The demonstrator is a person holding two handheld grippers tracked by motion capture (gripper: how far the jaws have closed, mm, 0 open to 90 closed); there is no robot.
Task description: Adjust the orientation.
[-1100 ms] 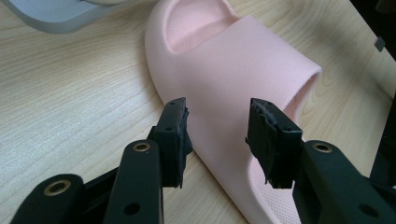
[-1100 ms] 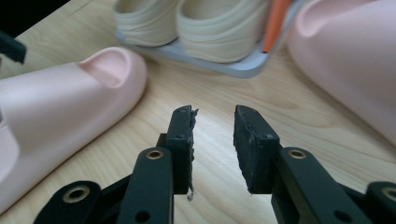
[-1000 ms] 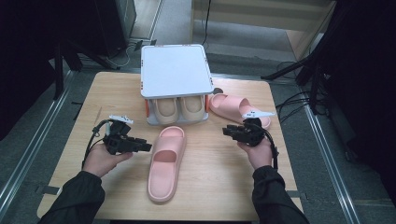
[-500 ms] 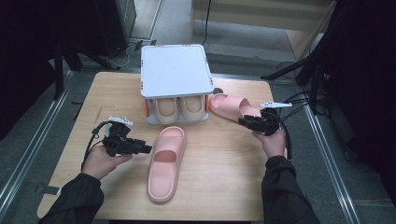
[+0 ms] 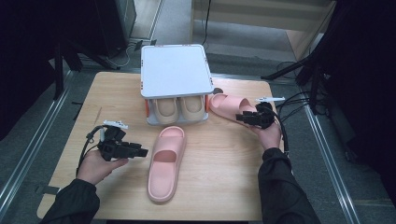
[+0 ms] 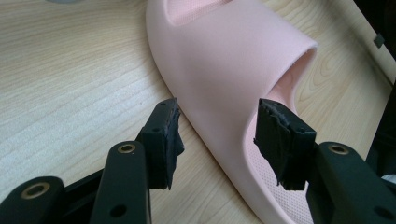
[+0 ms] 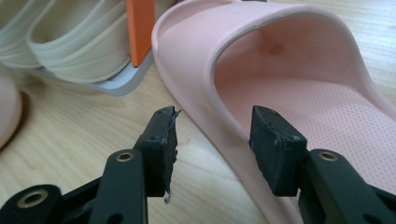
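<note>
Two pink slippers lie on the wooden table (image 5: 116,93). The near slipper (image 5: 166,168) lies lengthwise in the middle, and my left gripper (image 5: 142,151) points at its left side. In the left gripper view that slipper's strap wall (image 6: 224,56) stands between the jaws of the left gripper (image 6: 217,130), which have just been opening; the pads do not press it. The far slipper (image 5: 229,102) lies right of the rack. The right gripper (image 5: 238,117) reaches its near edge. Its rim (image 7: 303,93) sits between the jaws of the right gripper (image 7: 212,140), also just opening and not pressing.
A white shoe rack (image 5: 175,70) with orange posts (image 7: 140,28) stands at the back middle, holding a beige pair of slippers (image 5: 180,108) on its lower shelf. Cables trail from the right gripper over the table's right edge. Bare wood lies front right and far left.
The right hand has moved right and away from the table's middle to the far pink slipper, and its jaws stand wider. The left hand stays beside the near slipper.
</note>
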